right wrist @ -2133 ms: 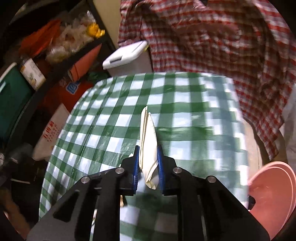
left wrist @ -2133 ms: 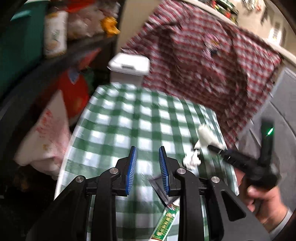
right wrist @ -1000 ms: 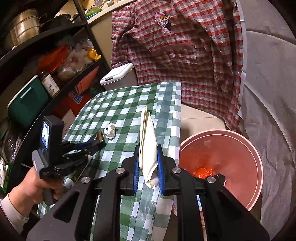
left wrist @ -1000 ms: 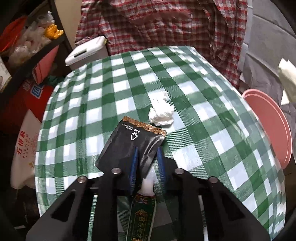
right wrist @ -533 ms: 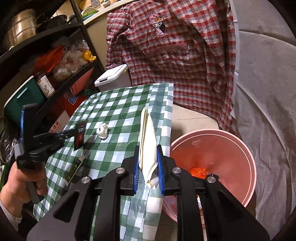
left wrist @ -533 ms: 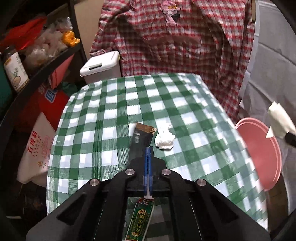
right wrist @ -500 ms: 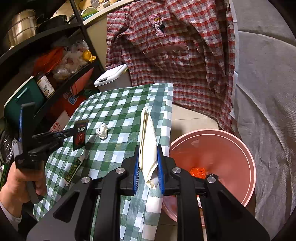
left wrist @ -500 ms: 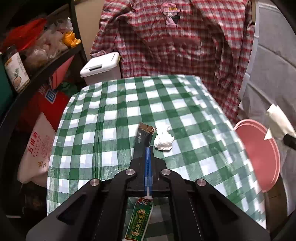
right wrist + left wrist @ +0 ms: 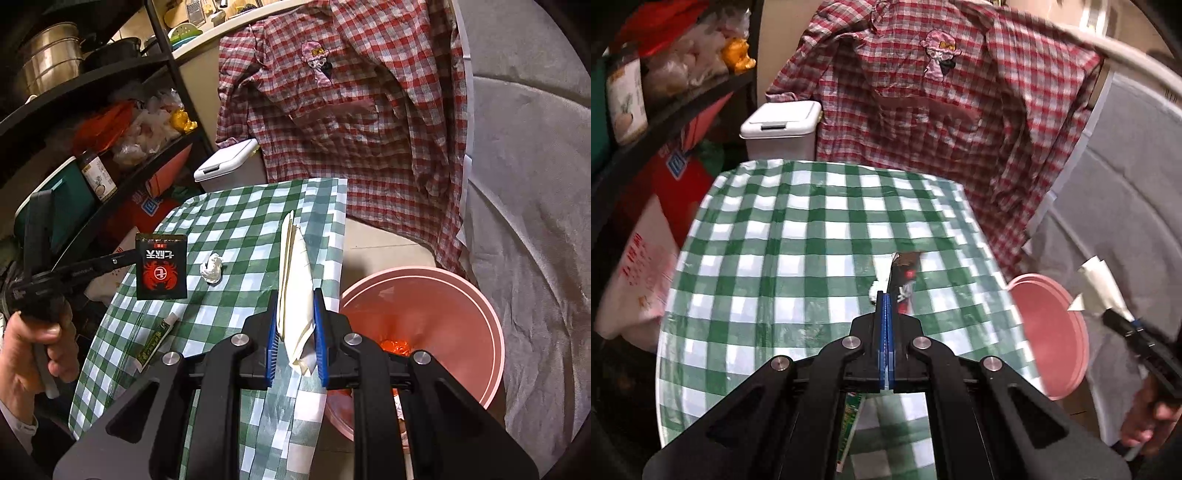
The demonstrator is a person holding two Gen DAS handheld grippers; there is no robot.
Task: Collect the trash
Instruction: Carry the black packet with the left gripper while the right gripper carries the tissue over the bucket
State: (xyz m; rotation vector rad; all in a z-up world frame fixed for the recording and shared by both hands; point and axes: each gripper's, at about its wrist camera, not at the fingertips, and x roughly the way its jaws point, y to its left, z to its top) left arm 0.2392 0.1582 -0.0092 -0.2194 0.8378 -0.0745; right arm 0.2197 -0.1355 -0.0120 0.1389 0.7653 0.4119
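My left gripper (image 9: 886,295) is shut on a black snack sachet (image 9: 904,281), which I see edge-on and lifted above the green checked table (image 9: 775,258). In the right wrist view the left gripper (image 9: 129,257) holds the sachet (image 9: 161,266) flat-on, showing a red crab print. My right gripper (image 9: 295,299) is shut on a folded white paper (image 9: 295,273) over the table's right edge, beside the pink bin (image 9: 491,321). A crumpled tissue (image 9: 212,268) and a green tube (image 9: 155,341) lie on the table.
The pink bin (image 9: 1049,332) stands on the floor right of the table and holds orange trash (image 9: 395,345). A white lidded bin (image 9: 781,127) and a red plaid shirt (image 9: 923,110) stand behind the table. Black shelves (image 9: 110,92) crowd the left.
My left gripper has shut on the black sachet, lifted it off the table and rolled so it now shows edge-on. The right gripper and its paper have barely moved.
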